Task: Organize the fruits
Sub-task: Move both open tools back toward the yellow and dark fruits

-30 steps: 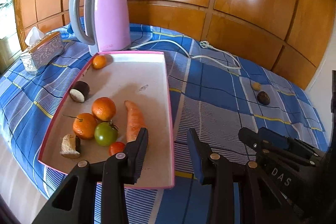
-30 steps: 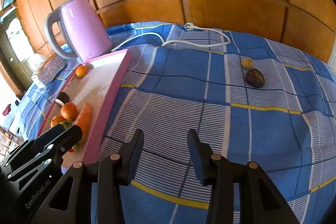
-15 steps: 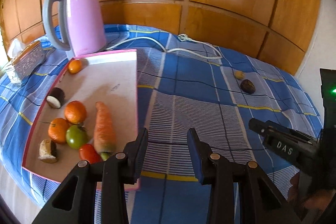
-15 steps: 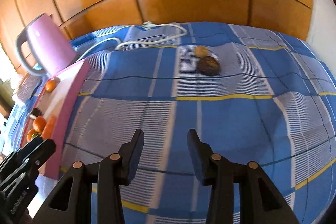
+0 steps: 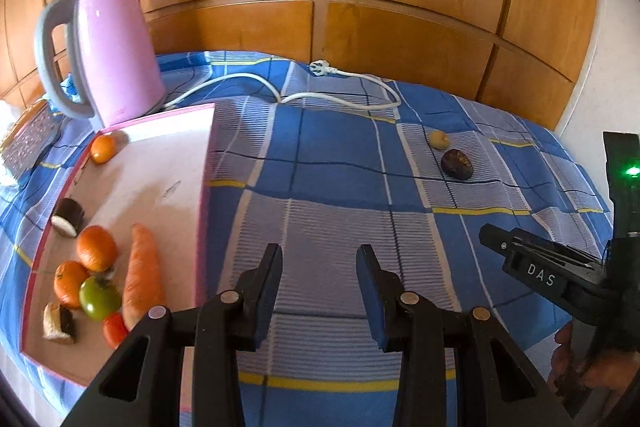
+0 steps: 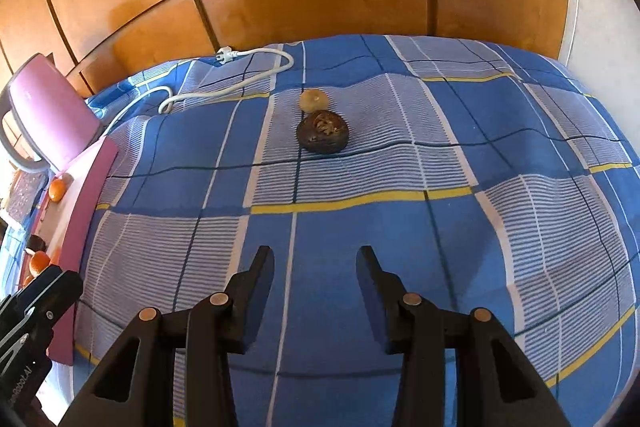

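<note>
Two fruits lay loose on the blue checked cloth: a dark wrinkled fruit (image 6: 322, 137) and, touching its far side, a small yellowish fruit (image 6: 314, 100). Both sat straight ahead of the right tool (image 6: 316, 265), well apart from it, nearly centred between its fingers; my guess was that it had been lined up on them for a pick. Its jaws stood wide, nothing between them.

The left tool (image 5: 319, 269) was likewise spread wide and empty, hovering over the cloth just right of the pink-rimmed tray (image 5: 203, 211). Inside the tray, to that tool's left, the sorted pieces were clustered: a carrot (image 5: 142, 269), two oranges (image 5: 96, 247), a green tomato (image 5: 98, 297) and a red one (image 5: 114, 329). A lone small orange (image 5: 102, 147) sat in the far corner.

Beyond the tray stood a pink kettle (image 5: 110, 55), its white cord (image 5: 340, 95) trailing across the cloth, clear of the strays. The task looked nearly done, with only those two outside.
</note>
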The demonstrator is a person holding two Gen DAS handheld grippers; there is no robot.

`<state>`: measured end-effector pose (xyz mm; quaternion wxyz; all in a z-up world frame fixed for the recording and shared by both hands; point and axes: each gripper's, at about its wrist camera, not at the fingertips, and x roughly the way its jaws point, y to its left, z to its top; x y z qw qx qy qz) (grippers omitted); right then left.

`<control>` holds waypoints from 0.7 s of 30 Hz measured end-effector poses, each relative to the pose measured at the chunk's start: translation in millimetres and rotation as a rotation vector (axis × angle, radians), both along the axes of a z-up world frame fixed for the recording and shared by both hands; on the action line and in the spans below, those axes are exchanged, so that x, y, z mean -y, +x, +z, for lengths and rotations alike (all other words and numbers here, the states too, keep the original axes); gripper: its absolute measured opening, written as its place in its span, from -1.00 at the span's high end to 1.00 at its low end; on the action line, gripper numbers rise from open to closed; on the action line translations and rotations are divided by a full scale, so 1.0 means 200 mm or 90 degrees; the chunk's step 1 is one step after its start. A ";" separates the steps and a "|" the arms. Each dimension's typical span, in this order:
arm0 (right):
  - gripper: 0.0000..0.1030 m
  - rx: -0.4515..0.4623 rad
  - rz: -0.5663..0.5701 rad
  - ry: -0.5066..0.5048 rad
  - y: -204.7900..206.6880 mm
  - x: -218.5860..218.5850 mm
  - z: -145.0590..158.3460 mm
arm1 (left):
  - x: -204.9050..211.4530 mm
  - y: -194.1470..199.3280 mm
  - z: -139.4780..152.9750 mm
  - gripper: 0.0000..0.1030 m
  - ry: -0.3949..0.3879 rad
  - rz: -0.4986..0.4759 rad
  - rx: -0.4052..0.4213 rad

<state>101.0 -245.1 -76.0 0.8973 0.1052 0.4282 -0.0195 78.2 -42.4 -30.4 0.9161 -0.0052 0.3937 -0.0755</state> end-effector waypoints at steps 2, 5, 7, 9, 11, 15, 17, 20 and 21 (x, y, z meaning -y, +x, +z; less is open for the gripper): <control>0.16 0.001 0.000 -0.001 0.02 0.01 0.00 | 0.02 0.02 -0.01 0.24 0.000 -0.004 -0.002; 0.16 0.000 -0.002 -0.001 0.04 0.02 0.00 | 0.06 0.04 -0.02 0.24 0.004 -0.013 -0.006; 0.16 -0.001 -0.003 0.001 0.05 0.03 0.00 | 0.08 0.06 -0.04 0.24 0.007 -0.016 -0.009; 0.16 -0.004 -0.004 0.001 0.06 0.04 -0.01 | 0.10 0.07 -0.05 0.24 0.008 -0.016 -0.012; 0.16 -0.006 -0.005 0.002 0.07 0.05 -0.02 | 0.11 0.09 -0.07 0.24 0.008 -0.015 -0.016; 0.16 -0.009 -0.004 0.001 0.08 0.06 -0.03 | 0.14 0.12 -0.08 0.24 0.007 -0.015 -0.019; 0.16 -0.009 -0.004 -0.001 0.09 0.06 -0.03 | 0.16 0.14 -0.09 0.24 0.008 -0.016 -0.020; 0.16 -0.009 -0.006 -0.004 0.10 0.08 -0.03 | 0.19 0.17 -0.10 0.24 0.010 -0.019 -0.022; 0.16 -0.009 -0.007 -0.004 0.11 0.08 -0.03 | 0.20 0.18 -0.11 0.24 0.012 -0.020 -0.023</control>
